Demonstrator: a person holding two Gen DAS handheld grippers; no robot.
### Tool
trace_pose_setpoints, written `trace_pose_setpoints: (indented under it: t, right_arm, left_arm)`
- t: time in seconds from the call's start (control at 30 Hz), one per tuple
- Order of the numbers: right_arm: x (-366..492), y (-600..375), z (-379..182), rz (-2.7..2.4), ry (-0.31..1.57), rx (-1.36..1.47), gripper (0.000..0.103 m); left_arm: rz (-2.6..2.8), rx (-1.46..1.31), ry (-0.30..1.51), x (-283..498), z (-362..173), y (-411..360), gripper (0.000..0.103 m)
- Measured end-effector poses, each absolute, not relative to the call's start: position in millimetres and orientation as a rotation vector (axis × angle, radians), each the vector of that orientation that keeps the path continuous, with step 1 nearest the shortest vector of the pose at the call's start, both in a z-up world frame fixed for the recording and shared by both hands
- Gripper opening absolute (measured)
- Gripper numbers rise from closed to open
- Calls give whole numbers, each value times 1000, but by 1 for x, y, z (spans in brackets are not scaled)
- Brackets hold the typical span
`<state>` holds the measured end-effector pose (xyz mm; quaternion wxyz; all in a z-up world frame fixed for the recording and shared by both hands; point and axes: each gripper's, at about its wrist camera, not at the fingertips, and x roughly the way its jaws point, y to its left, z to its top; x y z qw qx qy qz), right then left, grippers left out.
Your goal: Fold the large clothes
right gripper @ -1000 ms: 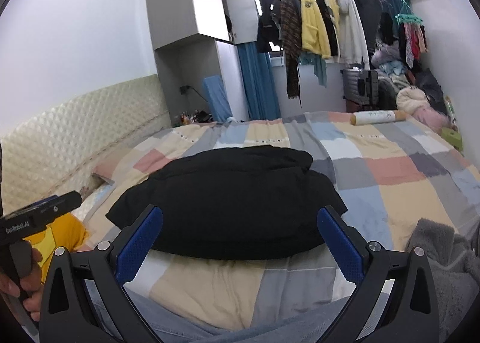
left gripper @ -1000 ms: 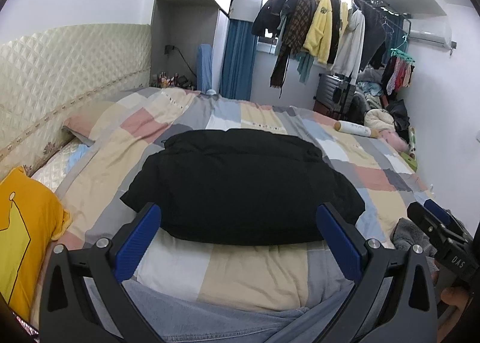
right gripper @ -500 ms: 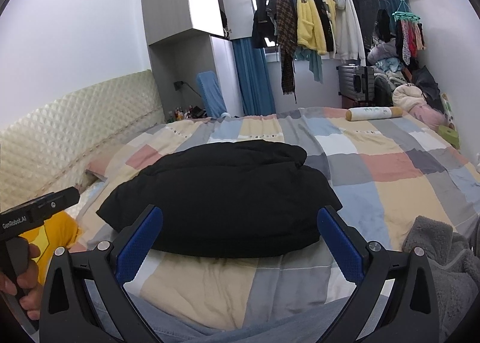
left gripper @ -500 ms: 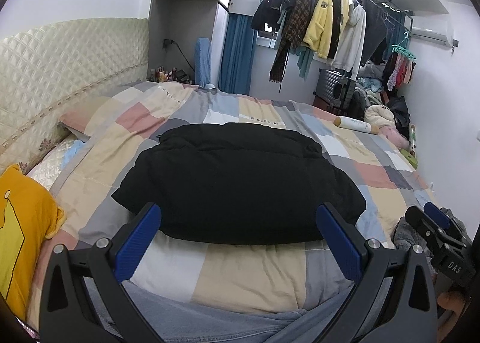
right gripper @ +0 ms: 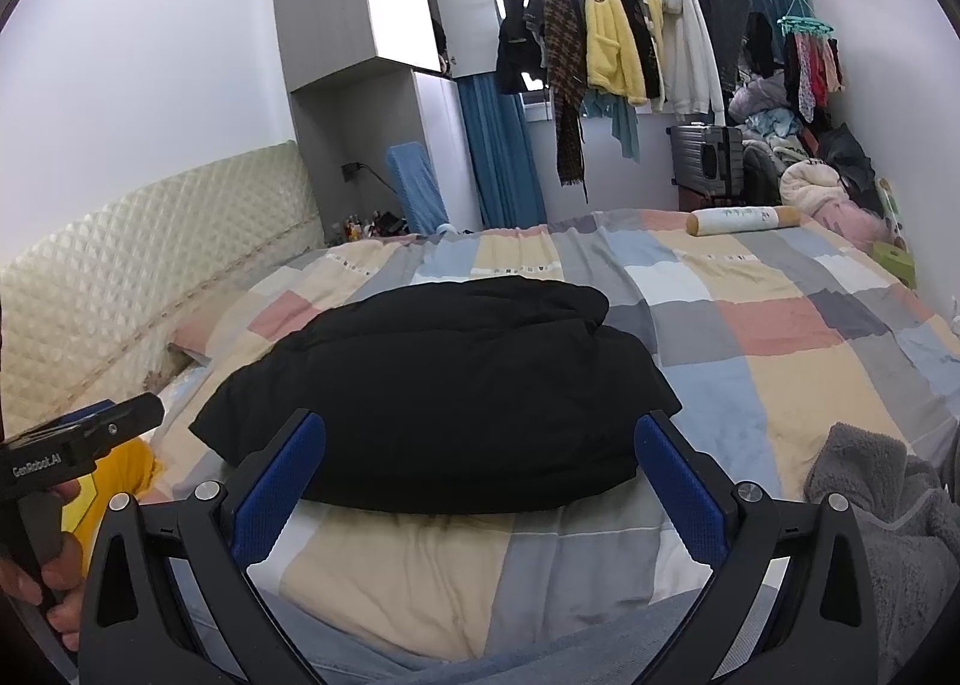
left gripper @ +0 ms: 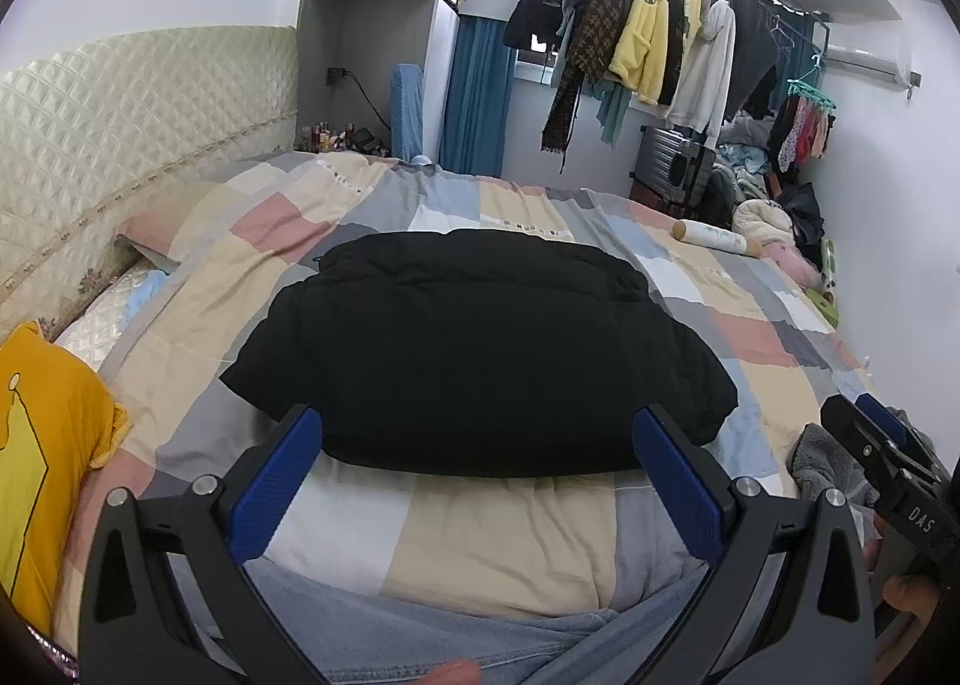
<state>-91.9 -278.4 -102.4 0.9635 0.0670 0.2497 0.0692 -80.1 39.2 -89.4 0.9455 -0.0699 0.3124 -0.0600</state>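
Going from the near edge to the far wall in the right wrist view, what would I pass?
Right gripper → black jacket → patchwork quilt → blue curtain → hanging clothes.

Both wrist views low at bed foot, facing window; share black jacket (left gripper: 480,349), left view more leftward.

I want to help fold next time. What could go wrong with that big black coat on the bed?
1. The coat is puffy and looks folded already; it may spring open, since both tongs, left and right, are open and hold nothing.
2. The grey blanket lies close by the right tongs, which could snag it.
3. The yellow cushion crowds the left side, leaving little room to swing.
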Motion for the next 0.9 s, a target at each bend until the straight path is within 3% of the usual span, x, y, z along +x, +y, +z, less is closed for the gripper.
trace_pose_setpoints:
  t: [0.9]
  right_arm:
    - [-97, -271, -103, 154, 513, 129, 103]
  left_arm:
    - [-123, -148, 648, -86, -93, 40, 103]
